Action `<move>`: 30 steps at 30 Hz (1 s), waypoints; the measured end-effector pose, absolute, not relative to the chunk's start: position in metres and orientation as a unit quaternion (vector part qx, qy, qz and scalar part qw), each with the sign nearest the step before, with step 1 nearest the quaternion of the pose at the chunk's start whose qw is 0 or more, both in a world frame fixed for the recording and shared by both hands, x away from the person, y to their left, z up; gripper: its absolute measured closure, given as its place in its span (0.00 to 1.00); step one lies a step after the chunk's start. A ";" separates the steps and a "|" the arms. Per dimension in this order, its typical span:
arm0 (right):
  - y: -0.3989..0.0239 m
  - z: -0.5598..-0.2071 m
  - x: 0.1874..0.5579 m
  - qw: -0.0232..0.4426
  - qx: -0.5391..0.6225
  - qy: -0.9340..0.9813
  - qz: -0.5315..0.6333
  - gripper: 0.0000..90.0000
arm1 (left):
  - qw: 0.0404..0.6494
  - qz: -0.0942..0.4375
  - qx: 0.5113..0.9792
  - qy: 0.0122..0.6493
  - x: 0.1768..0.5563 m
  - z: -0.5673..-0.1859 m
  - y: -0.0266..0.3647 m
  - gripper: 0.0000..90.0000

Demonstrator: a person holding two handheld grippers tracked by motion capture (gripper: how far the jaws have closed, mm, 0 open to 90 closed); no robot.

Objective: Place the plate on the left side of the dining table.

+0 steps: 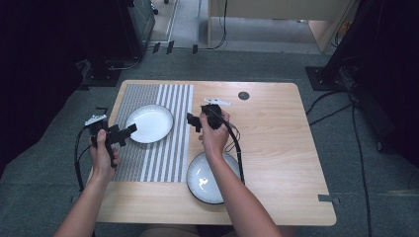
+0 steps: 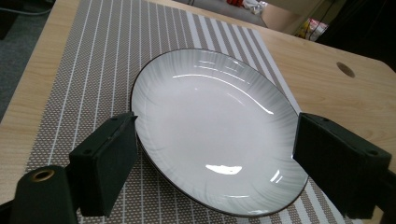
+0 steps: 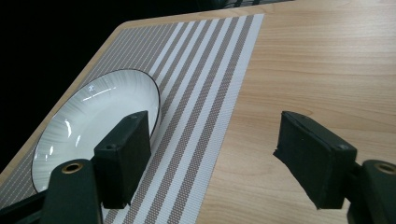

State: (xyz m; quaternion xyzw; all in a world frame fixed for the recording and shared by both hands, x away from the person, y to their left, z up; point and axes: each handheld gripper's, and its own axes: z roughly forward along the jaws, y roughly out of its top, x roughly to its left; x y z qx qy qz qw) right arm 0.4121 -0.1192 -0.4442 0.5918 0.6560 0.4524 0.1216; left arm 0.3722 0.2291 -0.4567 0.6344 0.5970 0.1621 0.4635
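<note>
On the pale wooden desk (image 1: 276, 138) lies a woven placemat (image 1: 163, 148) with grey and white stripes, its texture a fine mesh. On the mat stands a round white plate (image 1: 149, 123), glossy, with faint ribbed lines toward its thin dark rim; nothing lies in it. A second plate (image 1: 206, 180) of the same kind stands near the front edge of the desk, half on the mat's right border, under the person's right forearm, and it is also bare. The left hand-held gripper (image 1: 129, 130) hovers just at the left rim of the first plate, its black block-shaped jaws spread wide on both sides of the plate without pressing it. The right hand-held gripper (image 1: 193, 121) is above the mat's right edge, jaws wide apart, holding nothing. The right half of the desk is bare wood.
</note>
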 end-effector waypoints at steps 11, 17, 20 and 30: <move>-0.136 -0.441 0.388 0.122 0.588 0.659 0.454 0.28 | 0.465 0.181 0.646 0.577 0.348 -0.454 0.222 0.15; -0.147 -0.436 0.375 0.139 0.582 0.660 0.455 0.28 | 0.471 0.190 0.646 0.570 0.335 -0.450 0.220 0.16; -0.154 -0.435 0.370 0.149 0.579 0.663 0.450 0.28 | 0.468 0.198 0.650 0.565 0.330 -0.449 0.217 0.16; -0.177 -0.437 0.353 0.155 0.583 0.658 0.451 0.28 | 0.467 0.198 0.661 0.553 0.313 -0.453 0.212 0.16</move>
